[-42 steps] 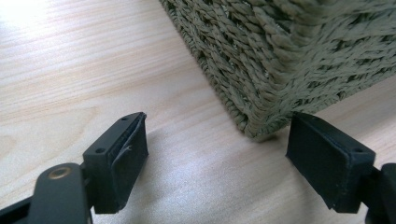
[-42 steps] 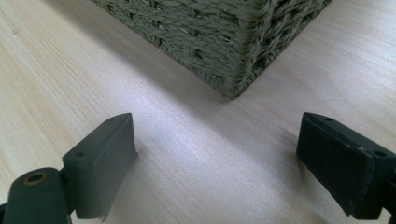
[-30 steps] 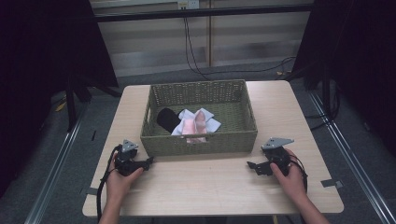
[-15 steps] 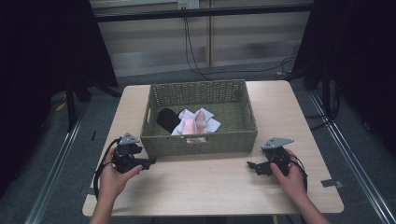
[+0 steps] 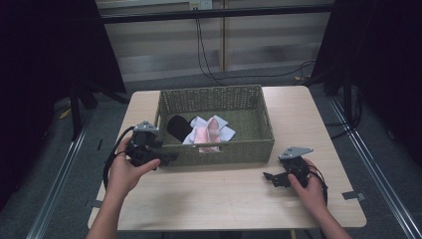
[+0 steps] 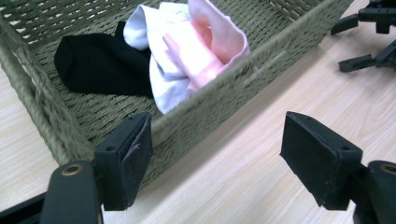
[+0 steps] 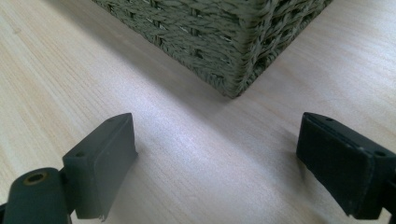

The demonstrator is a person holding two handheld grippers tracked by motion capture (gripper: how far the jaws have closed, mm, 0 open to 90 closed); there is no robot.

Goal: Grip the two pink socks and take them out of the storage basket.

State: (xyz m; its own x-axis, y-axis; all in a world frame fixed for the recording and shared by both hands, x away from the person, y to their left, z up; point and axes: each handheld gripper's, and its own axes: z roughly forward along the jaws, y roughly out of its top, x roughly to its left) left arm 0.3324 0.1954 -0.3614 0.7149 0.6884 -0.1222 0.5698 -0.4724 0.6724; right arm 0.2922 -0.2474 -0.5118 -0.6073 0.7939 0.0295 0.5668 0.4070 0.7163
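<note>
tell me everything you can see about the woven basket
The woven basket is a rectangular, olive-green wicker tray with low upright walls and an open top. It stands flat on the wooden table, toward the far middle. Inside, at its front left, lie a black sock, white cloth and pink cloth; the pink cloth leans against the near wall. No gripper touches it.

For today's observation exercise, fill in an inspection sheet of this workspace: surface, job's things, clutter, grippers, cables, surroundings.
Surface: pale wooden table, bare in front.
Job's things: olive woven rectangular basket holding a black sock, white cloth and pink cloth, bunched together.
Clutter: nothing seen.
Grippers: left gripper open, raised by the basket's front left corner; right gripper open, low over the table near the front right corner.
Cables: black cables on the floor behind the table.
Surroundings: dark curtains, grey floor.
</note>
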